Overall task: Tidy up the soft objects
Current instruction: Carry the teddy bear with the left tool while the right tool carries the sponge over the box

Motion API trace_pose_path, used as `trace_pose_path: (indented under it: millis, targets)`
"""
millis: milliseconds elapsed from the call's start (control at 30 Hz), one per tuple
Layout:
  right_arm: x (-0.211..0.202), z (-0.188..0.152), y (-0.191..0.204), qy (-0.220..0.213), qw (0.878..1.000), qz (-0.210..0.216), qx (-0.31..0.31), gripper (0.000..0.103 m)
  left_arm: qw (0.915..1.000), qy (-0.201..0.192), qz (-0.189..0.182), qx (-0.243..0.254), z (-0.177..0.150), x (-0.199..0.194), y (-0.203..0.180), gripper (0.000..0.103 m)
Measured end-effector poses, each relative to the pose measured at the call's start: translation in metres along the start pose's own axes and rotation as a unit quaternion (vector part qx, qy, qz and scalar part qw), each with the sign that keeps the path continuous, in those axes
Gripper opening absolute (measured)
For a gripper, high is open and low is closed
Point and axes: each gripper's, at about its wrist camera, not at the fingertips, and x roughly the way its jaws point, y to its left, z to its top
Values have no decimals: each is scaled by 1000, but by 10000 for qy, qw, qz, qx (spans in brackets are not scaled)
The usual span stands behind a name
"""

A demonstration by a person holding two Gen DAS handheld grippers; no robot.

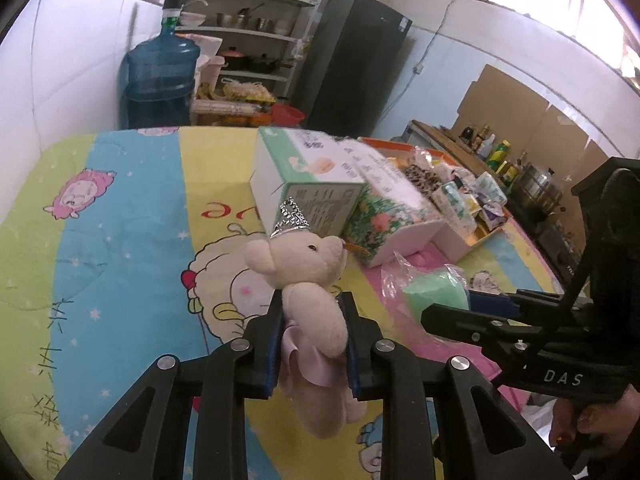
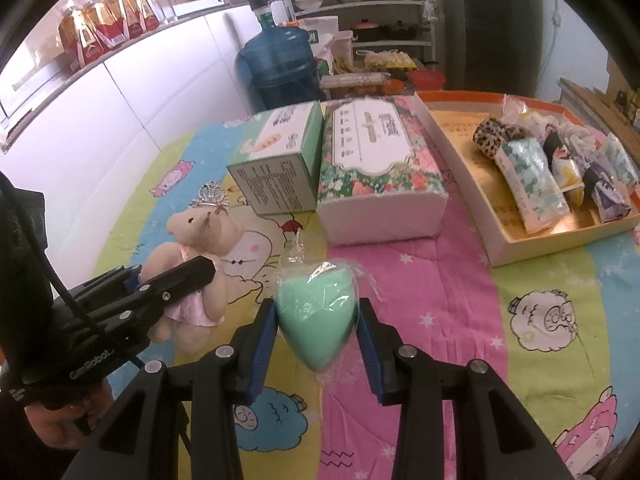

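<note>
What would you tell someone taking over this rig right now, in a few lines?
Left gripper: shut on the teddy bear with the silver crown, gripped at the body, above the quilt.
Right gripper: shut on the green sponge in its clear wrapper.
The open box at right already holds a leopard-print item and several soft packets. Two tissue boxes stand beside it on the quilt.
Done: both items picked up. Left: probably place the bear and the sponge in the open box.
</note>
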Motion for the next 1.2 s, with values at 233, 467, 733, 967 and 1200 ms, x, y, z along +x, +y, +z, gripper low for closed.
trace_pose_path:
  millis: [233,467,733,967,1200]
  targets:
    - [-24,5,-4,-266,9996,-42,-9,40,9996,-219,-134,153,10,-20,-20,25]
    - [-46,8,-23,-502,9986,-158,91,40,9986,-357,-286,273,23,-27,-45,25]
    - [-68,9,-57,-681,9967,-356,252,40,9972,-361,-470,456,36,-15,-82,26]
    - [-83,12,-93,-802,9949,-455,418,40,9961,-357,-572,563,47,2,-117,26]
    - [-92,22,-131,-876,9937,-490,493,40,9956,-374,-610,606,59,22,-149,26]
